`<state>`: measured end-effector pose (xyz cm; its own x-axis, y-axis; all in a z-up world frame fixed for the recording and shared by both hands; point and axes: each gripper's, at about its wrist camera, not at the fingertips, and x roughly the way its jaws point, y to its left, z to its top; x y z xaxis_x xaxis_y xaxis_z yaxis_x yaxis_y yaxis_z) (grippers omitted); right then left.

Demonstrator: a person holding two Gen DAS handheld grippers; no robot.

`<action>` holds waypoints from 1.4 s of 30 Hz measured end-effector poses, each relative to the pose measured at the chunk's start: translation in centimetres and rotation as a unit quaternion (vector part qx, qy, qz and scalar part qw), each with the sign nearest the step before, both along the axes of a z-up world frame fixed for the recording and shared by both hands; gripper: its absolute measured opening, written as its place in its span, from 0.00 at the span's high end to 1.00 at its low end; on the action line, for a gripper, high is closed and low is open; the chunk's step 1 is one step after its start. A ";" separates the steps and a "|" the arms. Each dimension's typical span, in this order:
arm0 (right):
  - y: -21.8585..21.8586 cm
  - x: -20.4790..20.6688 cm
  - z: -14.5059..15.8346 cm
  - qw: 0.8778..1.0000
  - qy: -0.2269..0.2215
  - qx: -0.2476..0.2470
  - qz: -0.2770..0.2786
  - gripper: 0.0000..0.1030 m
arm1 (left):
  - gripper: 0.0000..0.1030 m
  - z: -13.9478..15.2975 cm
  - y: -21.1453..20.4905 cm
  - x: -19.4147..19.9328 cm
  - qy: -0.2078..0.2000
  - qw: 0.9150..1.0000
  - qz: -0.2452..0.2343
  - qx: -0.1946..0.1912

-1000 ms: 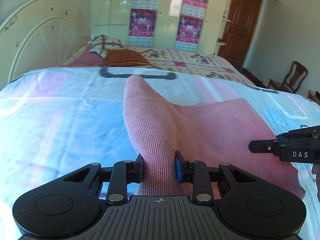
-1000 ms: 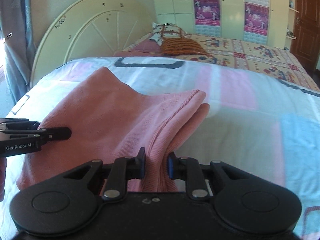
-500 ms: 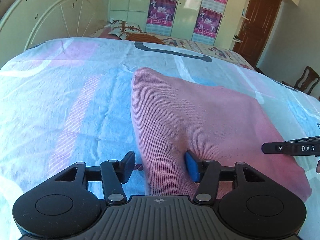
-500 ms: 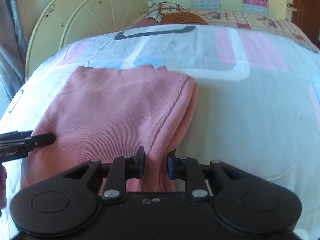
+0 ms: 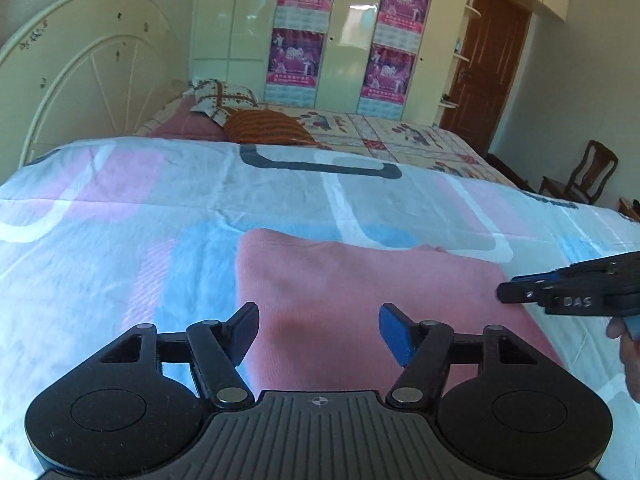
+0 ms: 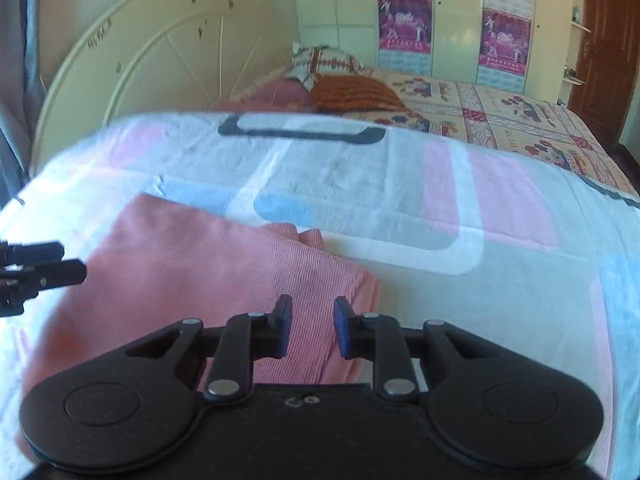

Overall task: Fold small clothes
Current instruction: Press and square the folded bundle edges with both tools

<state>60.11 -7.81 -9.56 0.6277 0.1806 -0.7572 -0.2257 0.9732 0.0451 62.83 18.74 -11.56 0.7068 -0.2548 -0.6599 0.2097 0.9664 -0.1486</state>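
Pink knit, the small garment (image 5: pixel 360 300) lies folded flat on the patterned bedsheet (image 5: pixel 120 240), its doubled edge toward the right side of the bed and a corner of the lower layer peeking out at the far end. The left gripper (image 5: pixel 318 332) hovers low over the near left part of the cloth; its jaws have just been opening and now stand wide apart, the fabric lying beneath them with neither pad touching it, which reads as a release once the fold was laid down. The right gripper (image 6: pixel 312 326) sits over the near right part, jaws narrow but with a visible gap, the cloth flat below rather than pinched, so it too appears to have let go. Both tools point down at the bed, probably to set the layer without dragging it.
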 end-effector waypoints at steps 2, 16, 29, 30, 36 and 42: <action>0.4 1.4 -1.8 0.999 0.028 -0.033 -0.001 0.91 | 0.37 -1.3 -1.1 1.2 0.041 0.999 -0.023 0.000; 0.7 -5.3 0.5 0.998 0.001 -0.017 0.066 0.90 | 0.42 1.2 -1.9 -7.7 -0.022 0.999 -0.035 0.033; 0.2 -7.9 -1.3 0.994 0.020 -0.070 0.084 0.98 | 0.44 -0.1 -2.3 -11.6 -0.013 0.999 -0.018 0.049; 0.1 -8.9 -0.5 0.994 0.007 -0.063 0.087 0.86 | 0.44 0.4 -2.3 -12.4 -0.018 0.998 -0.016 0.051; 0.2 -13.6 1.5 0.991 -0.010 -0.035 0.130 0.90 | 0.53 0.8 -2.1 -17.2 -0.012 0.999 0.002 0.051; -0.5 -14.5 -1.2 0.990 0.020 -0.055 0.126 1.00 | 0.58 -1.0 -2.4 -18.7 0.021 0.997 0.008 0.079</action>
